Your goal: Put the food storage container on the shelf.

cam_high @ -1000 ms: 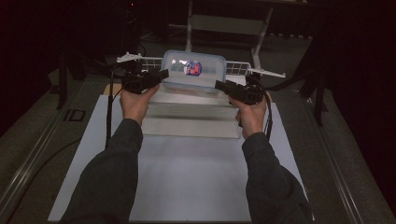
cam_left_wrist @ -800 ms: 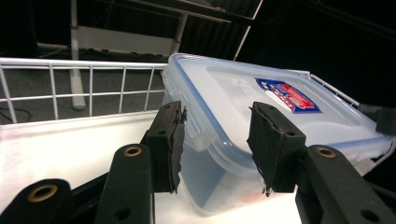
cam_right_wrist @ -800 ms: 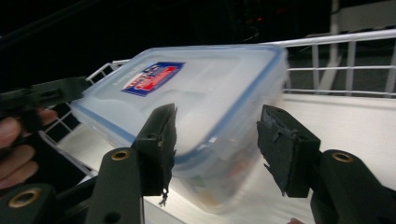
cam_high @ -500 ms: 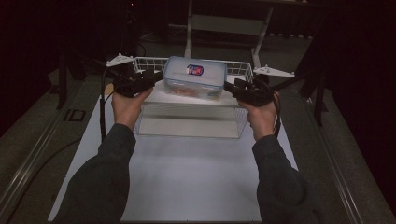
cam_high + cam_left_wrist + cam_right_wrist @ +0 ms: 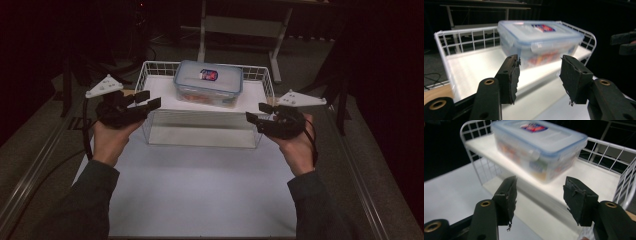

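Observation:
A clear plastic box [image 5: 208,82] with a blue-rimmed lid and a red-and-blue label rests on the top shelf of a white wire rack [image 5: 160,96]. My left gripper [image 5: 150,99] hovers off the rack's left end, and my right gripper [image 5: 256,112] off its front right corner. Both point at the rack. In the left gripper view the box [image 5: 539,37] lies beyond my left gripper [image 5: 539,75]. In the right gripper view the box [image 5: 539,145] lies beyond my right gripper [image 5: 539,197]. Both pairs of jaws have just been opening, with nothing between them.
The rack stands at the far end of a white mat [image 5: 200,185] on the table, with a lower level [image 5: 200,135] beneath its shelf. Raised wire rails [image 5: 609,152] edge the shelf's back and ends. A metal desk frame [image 5: 240,25] stands behind in the dark.
Both grippers have drawn outward and back from the box's ends, toward the person. Their jaws now stand wider. The box stays on the rack's shelf.

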Available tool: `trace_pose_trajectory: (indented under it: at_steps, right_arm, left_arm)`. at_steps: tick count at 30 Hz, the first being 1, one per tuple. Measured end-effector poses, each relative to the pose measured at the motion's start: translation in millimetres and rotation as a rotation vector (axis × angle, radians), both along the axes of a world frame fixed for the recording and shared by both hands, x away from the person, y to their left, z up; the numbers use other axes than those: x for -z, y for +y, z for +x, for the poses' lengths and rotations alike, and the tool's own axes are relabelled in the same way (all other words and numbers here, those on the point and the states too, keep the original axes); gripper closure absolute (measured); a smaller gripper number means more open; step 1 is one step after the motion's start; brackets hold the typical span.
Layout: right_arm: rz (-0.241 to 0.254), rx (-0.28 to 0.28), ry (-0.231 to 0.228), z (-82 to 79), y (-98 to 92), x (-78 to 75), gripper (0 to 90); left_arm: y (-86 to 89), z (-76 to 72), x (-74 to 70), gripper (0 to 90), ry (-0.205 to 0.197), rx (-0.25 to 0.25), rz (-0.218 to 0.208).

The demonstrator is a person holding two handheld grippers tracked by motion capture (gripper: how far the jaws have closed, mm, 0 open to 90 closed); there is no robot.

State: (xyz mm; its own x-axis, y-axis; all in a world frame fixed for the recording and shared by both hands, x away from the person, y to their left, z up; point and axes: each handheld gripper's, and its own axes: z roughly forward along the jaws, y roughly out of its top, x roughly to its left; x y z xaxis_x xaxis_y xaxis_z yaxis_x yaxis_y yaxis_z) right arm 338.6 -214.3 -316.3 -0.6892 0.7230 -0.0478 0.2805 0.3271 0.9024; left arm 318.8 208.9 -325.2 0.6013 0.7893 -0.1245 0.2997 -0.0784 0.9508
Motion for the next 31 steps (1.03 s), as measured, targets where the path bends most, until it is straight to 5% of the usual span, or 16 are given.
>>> trace_pose_trajectory:
  at_steps: [7,13,20,25,31]
  right_arm:
    - [-0.03,-0.001,-0.049,-39.3,-13.2,26.6,40.5]
    - [-0.007,0.017,-0.012,-68.3,-33.4,60.3,39.3]
    - [0.066,0.06,0.019,-93.2,-57.7,96.3,39.4]
    - [0.058,0.062,0.043,-99.4,-62.4,111.2,39.3]
    - [0.06,0.064,0.049,-101.8,-63.2,117.6,39.2]
  left_arm:
    - [17.6,-38.5,36.2,46.5,0.022,-0.003,0.034]
    - [35.9,-76.1,76.3,45.7,0.045,-0.039,0.058]
    - [53.0,-112.6,113.0,43.4,0.061,-0.112,0.035]
    - [61.8,-127.8,126.2,43.7,0.03,-0.2,0.07]
    - [63.4,-123.7,134.0,44.1,0.047,-0.204,0.058]
